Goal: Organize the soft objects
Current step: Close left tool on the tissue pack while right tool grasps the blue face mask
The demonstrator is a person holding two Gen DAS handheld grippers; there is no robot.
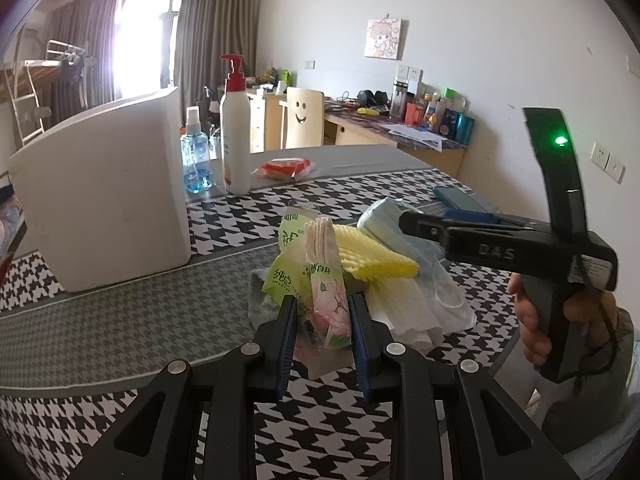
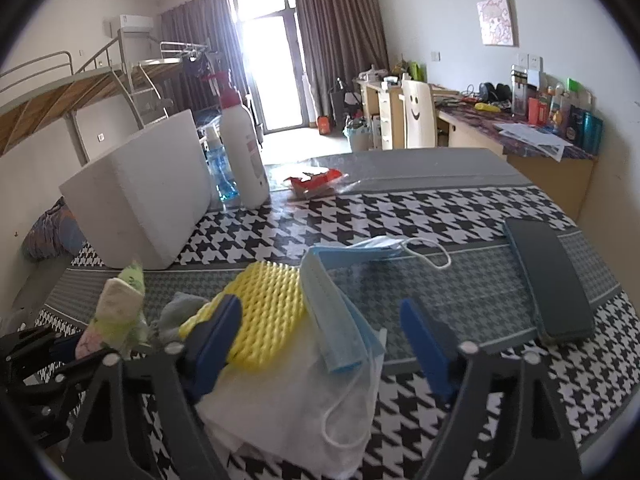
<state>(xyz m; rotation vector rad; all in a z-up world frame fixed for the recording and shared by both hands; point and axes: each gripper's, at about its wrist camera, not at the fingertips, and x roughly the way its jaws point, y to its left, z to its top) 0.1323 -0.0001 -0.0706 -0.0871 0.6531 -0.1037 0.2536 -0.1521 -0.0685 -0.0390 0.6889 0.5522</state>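
A pile of soft things lies on the houndstooth table. My left gripper [image 1: 323, 320] is shut on a floral tissue packet [image 1: 326, 292] and holds it upright; it also shows in the right wrist view [image 2: 116, 304]. A green tissue pack [image 1: 290, 260] sits behind it. My right gripper [image 2: 320, 340] is open above the pile, its jaws either side of a blue face mask [image 2: 340, 312]. A yellow sponge [image 2: 266, 300] lies left of the mask, on white cloths [image 2: 288, 420]. A grey cloth [image 2: 178, 312] lies beside the sponge.
A white foam box [image 1: 104, 188] stands at the left. Behind it are a white pump bottle [image 1: 236, 136] and a blue spray bottle [image 1: 195, 156]. A red packet [image 1: 286, 168] lies farther back. A dark phone [image 2: 552, 280] lies to the right.
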